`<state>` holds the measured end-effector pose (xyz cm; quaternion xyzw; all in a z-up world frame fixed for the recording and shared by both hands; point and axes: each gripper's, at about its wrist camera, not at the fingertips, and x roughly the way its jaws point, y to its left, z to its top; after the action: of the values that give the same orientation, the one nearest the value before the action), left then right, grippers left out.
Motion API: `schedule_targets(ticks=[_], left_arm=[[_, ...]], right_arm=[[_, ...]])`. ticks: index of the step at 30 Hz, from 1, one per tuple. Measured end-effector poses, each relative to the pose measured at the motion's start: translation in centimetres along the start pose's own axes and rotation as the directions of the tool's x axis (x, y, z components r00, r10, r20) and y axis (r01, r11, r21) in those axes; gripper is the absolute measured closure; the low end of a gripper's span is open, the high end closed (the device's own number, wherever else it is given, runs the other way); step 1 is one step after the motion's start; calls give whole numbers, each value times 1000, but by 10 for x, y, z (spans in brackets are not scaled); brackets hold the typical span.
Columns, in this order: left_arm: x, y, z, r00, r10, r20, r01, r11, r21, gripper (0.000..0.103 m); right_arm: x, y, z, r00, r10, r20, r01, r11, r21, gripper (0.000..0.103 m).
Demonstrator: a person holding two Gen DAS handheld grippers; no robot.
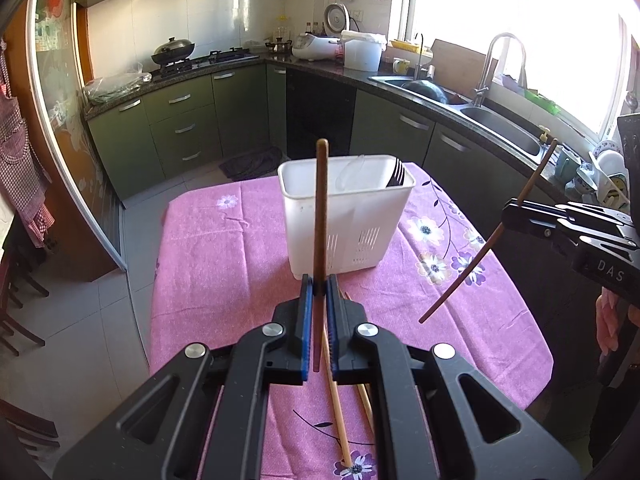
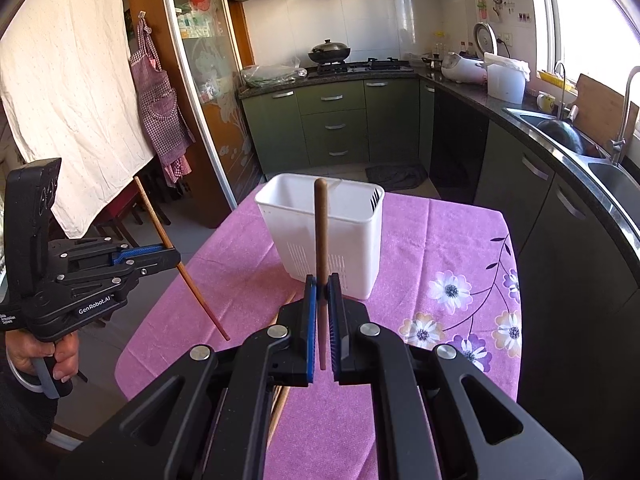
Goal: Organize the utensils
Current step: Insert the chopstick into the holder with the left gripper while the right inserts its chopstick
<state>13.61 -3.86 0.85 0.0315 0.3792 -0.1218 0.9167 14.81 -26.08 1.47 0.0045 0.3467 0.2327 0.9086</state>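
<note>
A white plastic utensil holder (image 1: 346, 222) stands on the pink flowered tablecloth (image 1: 224, 264); black fork tines (image 1: 397, 172) stick out at its right end. It also shows in the right wrist view (image 2: 324, 236). My left gripper (image 1: 319, 284) is shut on a dark brown chopstick (image 1: 321, 208), held upright above the table in front of the holder. My right gripper (image 2: 321, 286) is shut on another dark brown chopstick (image 2: 321, 232), also upright. Each gripper appears in the other's view: the right one (image 1: 516, 208) with its tilted chopstick (image 1: 480, 258), the left one (image 2: 168, 256) with its own (image 2: 176, 252).
Two light wooden chopsticks (image 1: 340, 412) lie on the cloth under my left gripper, also showing in the right wrist view (image 2: 280, 404). Green kitchen cabinets (image 1: 180, 120), a stove with a wok (image 1: 174, 50) and a sink (image 1: 496, 128) run along the counter behind and to the right.
</note>
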Motion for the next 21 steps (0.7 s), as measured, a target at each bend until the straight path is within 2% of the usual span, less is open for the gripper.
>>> schedule_targets(ticks=[6,11,14,18,21], left_arm=[[-27,-1,48,994,11,112,-11,1000,5,96],[-41,-1,92,977,0,213,2,1000,-9,96],[-37,-2,113,967,6,256,0,1000,-25,96],[-16,-2,129,958,34,285,-23,999,-43,96],[11,0,130,969,57,242,-46,998,-50,96]], right_arm=[[-25,-3,53,996,16,90,-17,1000,10,96],[-35,-14,99,985,25,170,-34,998,51,96],[-33,-20,122,978,-3,208,-9,998,59,96],[-7,-26,139,979,-47,199,36,998,59,96],[24,-31,136,989,-49,140,40,997,67,96]])
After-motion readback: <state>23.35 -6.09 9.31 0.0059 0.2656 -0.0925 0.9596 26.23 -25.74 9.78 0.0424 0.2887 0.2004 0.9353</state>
